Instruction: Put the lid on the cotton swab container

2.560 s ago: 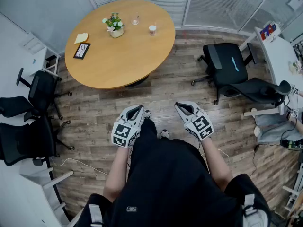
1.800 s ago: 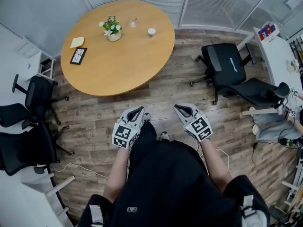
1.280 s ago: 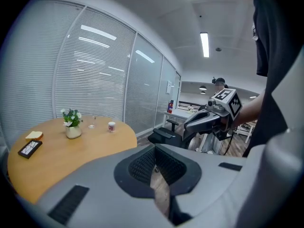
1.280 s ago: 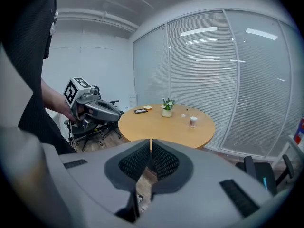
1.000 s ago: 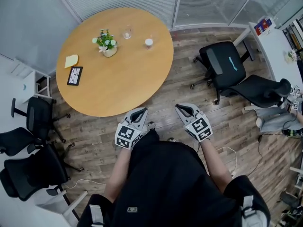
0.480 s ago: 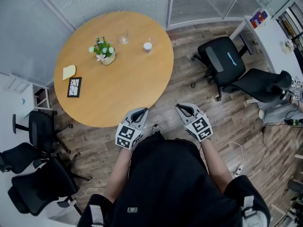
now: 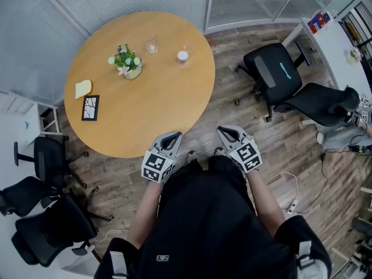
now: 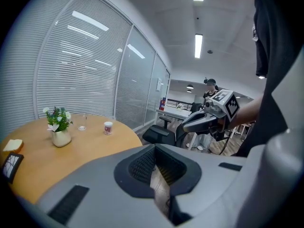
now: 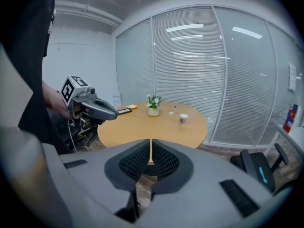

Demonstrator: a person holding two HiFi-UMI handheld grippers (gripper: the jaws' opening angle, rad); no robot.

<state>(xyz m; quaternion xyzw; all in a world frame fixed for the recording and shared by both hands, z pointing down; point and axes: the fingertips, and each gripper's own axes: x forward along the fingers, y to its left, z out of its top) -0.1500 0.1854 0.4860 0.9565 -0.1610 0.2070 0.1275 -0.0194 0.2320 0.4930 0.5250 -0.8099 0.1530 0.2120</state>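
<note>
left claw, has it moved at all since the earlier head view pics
Yes. The left claw has come forward to the near edge of the round table; earlier a wide strip of floor lay between them.

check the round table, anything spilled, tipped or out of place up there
Nothing stands out. On the round table the flower pot and the white container stand upright, a small clear piece sits between them, and the yellow pad and dark card lie flat near its left edge. No spill shows.
</note>
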